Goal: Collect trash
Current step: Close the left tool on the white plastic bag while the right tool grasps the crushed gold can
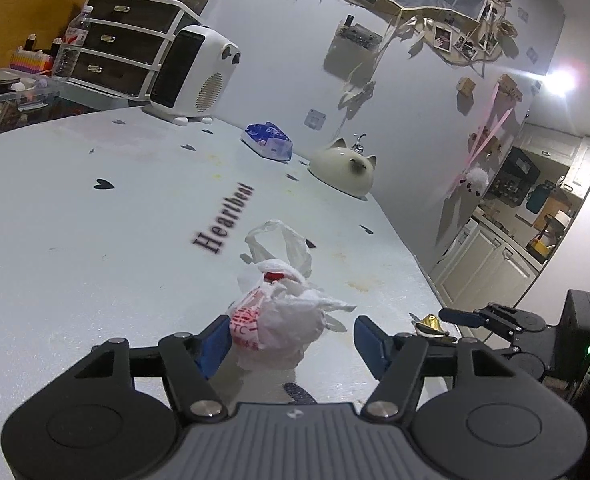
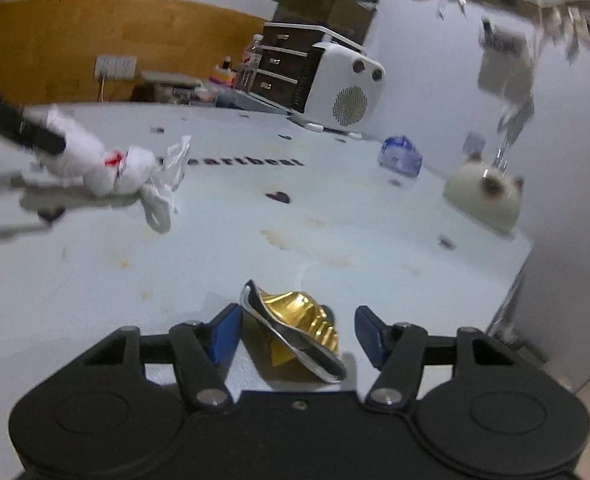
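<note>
I hold both tools low over the pale surface. The left tool is spread, and the white plastic bag lies between its two fingers, just in front of the word "Heartbeat". The left finger seems to touch the bag; the right finger is apart from it. The bag is knotted and full of something I cannot identify, with a loose handle pointing toward the word.

The right tool is also spread, around the crushed gold wrapper, which lies on the side of the bag away from the word. Its long axis runs diagonally across the gap, so I judge a small turn would help before closing. Each tool is nearest its own piece.
</note>
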The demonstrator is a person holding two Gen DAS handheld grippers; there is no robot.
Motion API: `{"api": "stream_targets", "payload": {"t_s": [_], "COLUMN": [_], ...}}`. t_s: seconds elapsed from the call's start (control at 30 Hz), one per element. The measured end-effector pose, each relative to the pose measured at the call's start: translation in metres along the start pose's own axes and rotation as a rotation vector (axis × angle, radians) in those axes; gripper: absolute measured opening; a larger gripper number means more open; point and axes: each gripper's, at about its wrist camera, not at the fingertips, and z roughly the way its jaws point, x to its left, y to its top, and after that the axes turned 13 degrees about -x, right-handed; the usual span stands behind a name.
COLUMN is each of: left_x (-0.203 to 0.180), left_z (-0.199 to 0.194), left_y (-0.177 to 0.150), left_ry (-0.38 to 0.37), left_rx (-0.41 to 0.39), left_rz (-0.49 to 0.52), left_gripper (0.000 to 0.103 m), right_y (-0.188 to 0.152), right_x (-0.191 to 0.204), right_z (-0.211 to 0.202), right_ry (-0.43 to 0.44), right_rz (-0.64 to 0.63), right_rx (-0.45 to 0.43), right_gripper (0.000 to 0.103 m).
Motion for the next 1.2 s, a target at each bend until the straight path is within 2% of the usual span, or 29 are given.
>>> {"api": "stream_targets", "payload": {"t_s": [0.1, 0.17, 0.37, 0.53, 0.7, 0.77, 1.0, 1.2], "left_x": [0.002, 0.002, 0.003, 0.000, -0.002, -0.003, -0.006, -0.018], "left_z": [0.002, 0.002, 0.003, 0.006, 0.020, 0.022, 0.013, 0.013], "left_y": [-0.001, -0.002, -0.001, 0.001, -0.002, -0.003, -0.002, -0.008], "left_ry": [0.007, 0.017, 0.037, 0.037, 0.068, 0.075, 0.084, 0.066], "left_rx": [0.003, -0.005, -0.040, -0.067, -0.030, -0.021, -0.041, 0.000], "left_rz": [-0.005, -0.002, 0.005, 0.007, 0.013, 0.005, -0.015, 0.034], "left_gripper": [0.067, 0.067, 0.069, 0.069, 0.068, 0.067, 0.046, 0.039], "right_y": [-0.005, -0.008, -0.009, -0.006, -0.001, 0.001, 0.001, 0.000], "right_x": [-0.008, -0.010, 0.001, 0.041, 0.083, 0.093, 0.120, 0.128], "right_z": [0.002, 0.001, -0.010, -0.032, -0.053, -0.059, -0.075, -0.083], "right_ry": [0.034, 0.054, 0.060, 0.098, 0.121, 0.113, 0.053, -0.031], "right_rz": [0.123, 0.174, 0.244, 0.243, 0.244, 0.255, 0.283, 0.298], "right_rx": [-0.005, -0.012, -0.012, -0.009, -0.009, -0.003, -0.006, -0.008], "right_gripper": [0.052, 0.042, 0.041, 0.041, 0.041, 0.041, 0.041, 0.041]}}
